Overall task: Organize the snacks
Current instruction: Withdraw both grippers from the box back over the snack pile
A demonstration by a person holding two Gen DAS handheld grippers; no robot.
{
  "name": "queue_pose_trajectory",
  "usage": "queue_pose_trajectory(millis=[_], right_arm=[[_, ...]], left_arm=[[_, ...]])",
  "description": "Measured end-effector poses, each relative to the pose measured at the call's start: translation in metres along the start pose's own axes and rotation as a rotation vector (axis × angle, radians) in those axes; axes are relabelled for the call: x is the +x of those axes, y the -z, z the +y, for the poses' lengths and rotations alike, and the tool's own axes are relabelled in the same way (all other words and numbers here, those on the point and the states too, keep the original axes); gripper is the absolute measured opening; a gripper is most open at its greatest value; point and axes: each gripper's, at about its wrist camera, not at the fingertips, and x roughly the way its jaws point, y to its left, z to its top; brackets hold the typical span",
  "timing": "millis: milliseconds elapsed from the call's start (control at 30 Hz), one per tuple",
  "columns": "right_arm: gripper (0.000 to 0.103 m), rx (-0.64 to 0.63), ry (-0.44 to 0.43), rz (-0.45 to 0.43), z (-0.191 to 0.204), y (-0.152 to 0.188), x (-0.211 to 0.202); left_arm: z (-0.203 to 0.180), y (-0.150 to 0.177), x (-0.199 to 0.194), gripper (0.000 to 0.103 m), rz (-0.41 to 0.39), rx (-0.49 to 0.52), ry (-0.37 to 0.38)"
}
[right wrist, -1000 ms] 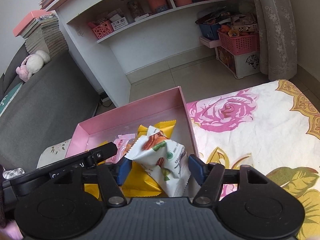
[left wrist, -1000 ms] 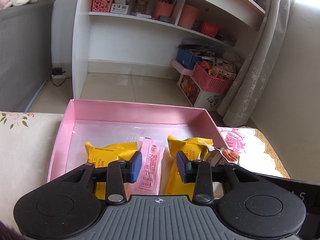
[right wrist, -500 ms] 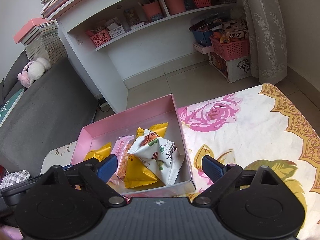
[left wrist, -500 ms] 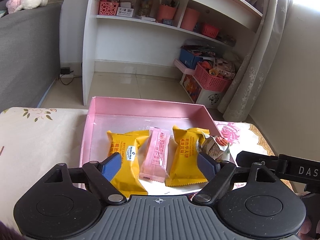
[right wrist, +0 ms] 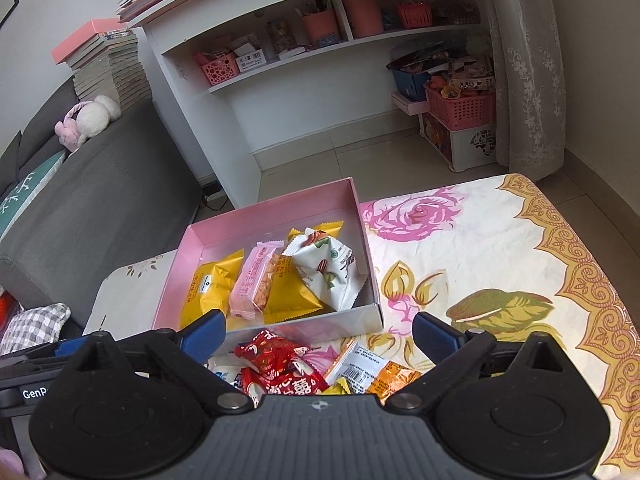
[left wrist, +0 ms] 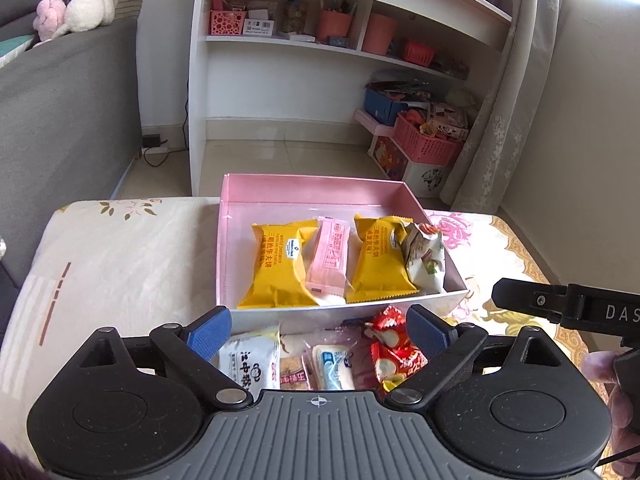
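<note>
Snacks lie in two groups here: four packets inside the pink box (left wrist: 320,188) and a loose heap on the cloth just in front of it. Left gripper (left wrist: 318,328) has its blue pads spread wide, having just been opening, and nothing sits clamped between them; below the gap lie a white packet with black characters (left wrist: 250,364), a pale blue-and-white packet (left wrist: 332,368) and a red wrapper (left wrist: 394,356). Right gripper (right wrist: 320,334) likewise stands wide apart after just opening, gripping nothing, above the red wrapper (right wrist: 280,368) and an orange packet (right wrist: 394,378) beside a white one with a barcode.

Beyond the pads, the box holds, from the left, a yellow packet (left wrist: 278,266), a pink packet (left wrist: 328,256) leaning between, a second yellow packet (left wrist: 378,260), and a white nut packet (right wrist: 330,272) tilted against the right wall, resting partly on that second yellow one. The far half of the box is bare.

The box rests on a floral tablecloth (right wrist: 500,248) with pink roses. Farther off stand a white shelf unit (left wrist: 280,80), a grey sofa (left wrist: 68,112) bearing a plush toy (left wrist: 76,10), and pink baskets by a lace curtain (right wrist: 528,72).
</note>
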Motion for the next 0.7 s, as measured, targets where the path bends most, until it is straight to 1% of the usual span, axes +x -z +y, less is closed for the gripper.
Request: queue_pose_trajectory(millis=[267,400,500,567,700], right_arm=[[0.095,-0.037,-0.002,0.003,0.007,0.022,-0.019],[0.095,-0.059,-0.004,0.008,0.009,0.034,-0.02],[0.096,-0.09,0.003,-0.01,0.011,0.044,-0.021],[0.096,-0.116,0.005,-0.025,0.011,0.052,-0.022],[0.096,-0.173,0.0,-0.016,0.013,0.061,-0.021]], left_arm=[[0.008,0.03,-0.025,0.098,0.022,0.006,-0.025],[0.012,0.042,-0.03,0.098,0.025,0.012,-0.033],[0.018,0.051,-0.033,0.098,0.008,0.018,-0.034],[0.022,0.057,-0.034,0.098,0.011,0.018,-0.053],[0.031,0.067,-0.034,0.098,0.022,0.032,-0.071]])
